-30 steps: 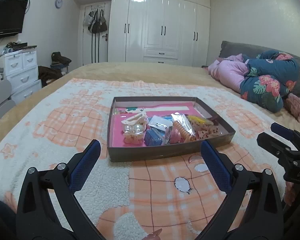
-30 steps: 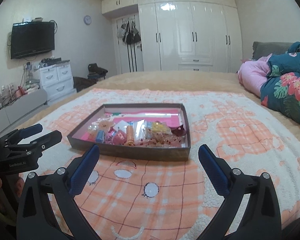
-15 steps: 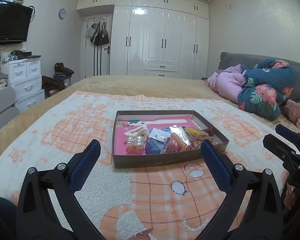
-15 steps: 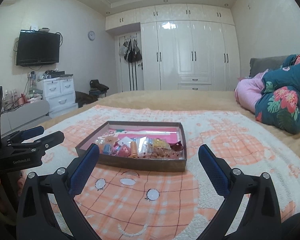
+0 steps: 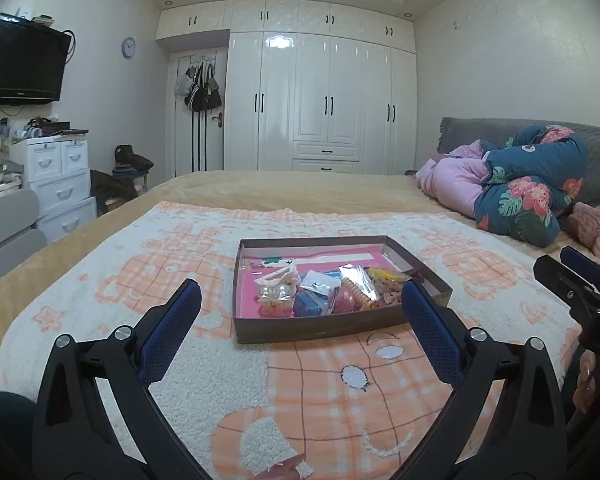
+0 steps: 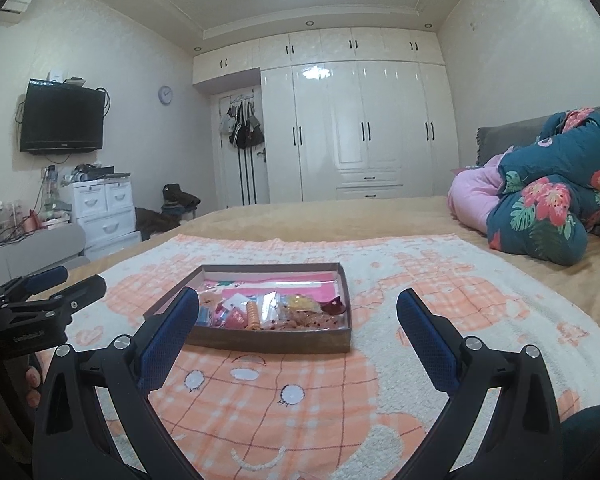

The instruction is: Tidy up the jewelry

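Note:
A shallow brown cardboard tray (image 5: 320, 330) with a pink floor lies on the blanket; it also shows in the right wrist view (image 6: 268, 342). Inside is a heap of jewelry and hair pieces: a white clip (image 5: 278, 276), a blue box (image 5: 308, 304), an orange coil (image 5: 358, 294), plastic packets. My left gripper (image 5: 298, 332) hangs open short of the tray's near wall, nothing between its fingers. My right gripper (image 6: 298, 338) is open too, back from the tray and empty. Each gripper shows at the edge of the other's view.
A peach-and-white fleece blanket (image 5: 340, 412) covers the bed. Rolled pink and floral quilts (image 5: 528, 188) lie at the right. White wardrobes (image 5: 320, 108) stand behind, white drawers (image 5: 60, 180) and a wall TV (image 5: 20, 68) at the left. A hand (image 5: 584, 380) holds the right gripper.
Both cameras have tilted upward and drawn back a little, so the tray sits lower and smaller in view and more ceiling shows. Both grippers stay open and empty.

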